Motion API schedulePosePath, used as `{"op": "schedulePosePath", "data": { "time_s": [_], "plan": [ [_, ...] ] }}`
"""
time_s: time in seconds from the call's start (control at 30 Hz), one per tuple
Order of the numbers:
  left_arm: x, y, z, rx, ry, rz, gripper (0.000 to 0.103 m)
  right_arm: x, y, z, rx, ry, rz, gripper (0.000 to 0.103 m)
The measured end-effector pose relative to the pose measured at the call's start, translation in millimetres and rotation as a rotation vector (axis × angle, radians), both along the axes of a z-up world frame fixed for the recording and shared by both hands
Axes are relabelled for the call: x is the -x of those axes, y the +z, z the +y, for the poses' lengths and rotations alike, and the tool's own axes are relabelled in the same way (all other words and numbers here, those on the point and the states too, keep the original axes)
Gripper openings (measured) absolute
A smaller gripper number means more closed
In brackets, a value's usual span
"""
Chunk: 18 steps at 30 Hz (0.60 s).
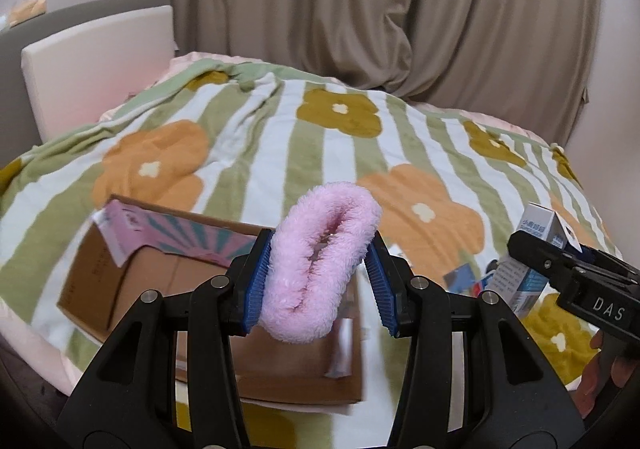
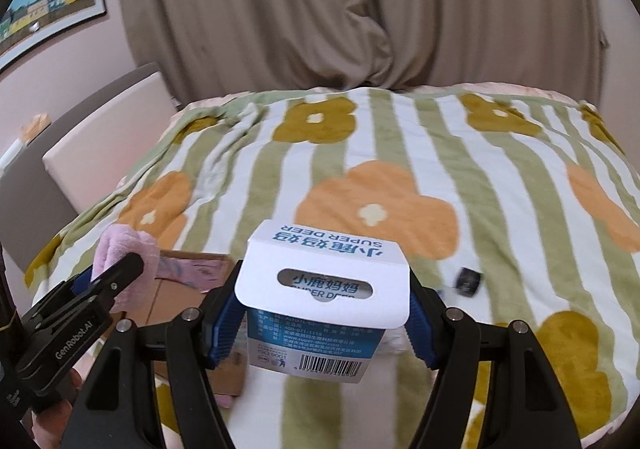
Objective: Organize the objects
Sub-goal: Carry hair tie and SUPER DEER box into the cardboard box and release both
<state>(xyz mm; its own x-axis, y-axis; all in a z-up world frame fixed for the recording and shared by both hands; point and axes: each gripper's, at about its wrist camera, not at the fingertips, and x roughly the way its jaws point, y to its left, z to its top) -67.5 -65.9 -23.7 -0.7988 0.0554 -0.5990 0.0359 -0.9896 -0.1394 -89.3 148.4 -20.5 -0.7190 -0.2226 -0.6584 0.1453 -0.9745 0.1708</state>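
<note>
Taupe curtains (image 2: 304, 9) hang behind a bed whose blanket (image 1: 280, 137) is striped green and white with big orange and olive flowers; a framed picture (image 2: 52, 5) hangs at about ten o'clock in the right wrist view. On the blanket, at about seven o'clock in the left wrist view, lies an open cardboard box (image 1: 120, 277) with a pink printed flap. Above that box the left claw (image 1: 316, 269) pinches a fluffy pink headband (image 1: 320, 265), a soft plush loop squeezed into a long oval between the blue ribbed pads (image 1: 256, 281), its upper end standing free beyond the fingertips. The right claw (image 2: 326, 313) grips a white and blue carton (image 2: 320, 301) by its sides; the carton has a folded hanging tab with an oval slot, blue Chinese lettering with "SUPER DEER" printed on it, and a barcode near its lower edge. It is held clear of the blanket, at the middle of the right wrist view. Each claw shows at the other camera's edge, the carton at three o'clock from the left one. A small dark object (image 2: 468, 281), too blurred to identify, lies on the blanket at about four o'clock of the carton.
</note>
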Motion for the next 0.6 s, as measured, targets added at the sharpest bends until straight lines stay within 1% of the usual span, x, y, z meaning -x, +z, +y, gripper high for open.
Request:
{"op": "schedulePosePath", "data": {
  "time_s": [0.33, 0.43, 0.6],
  "plan": [
    [4, -10, -71, 0.011, 0.058, -0.019, 0.042, 12, -13, -84, -0.017, 0.116, -0.04, 0.066],
    [5, -17, -94, 0.009, 0.085, -0.031, 0.042, 16, -20, -108, -0.01, 0.157, -0.061, 0.066],
    [7, -34, -132, -0.008, 0.136, -0.059, 0.042, 22, -34, -147, -0.027, 0.212, -0.094, 0.066]
  ]
}}
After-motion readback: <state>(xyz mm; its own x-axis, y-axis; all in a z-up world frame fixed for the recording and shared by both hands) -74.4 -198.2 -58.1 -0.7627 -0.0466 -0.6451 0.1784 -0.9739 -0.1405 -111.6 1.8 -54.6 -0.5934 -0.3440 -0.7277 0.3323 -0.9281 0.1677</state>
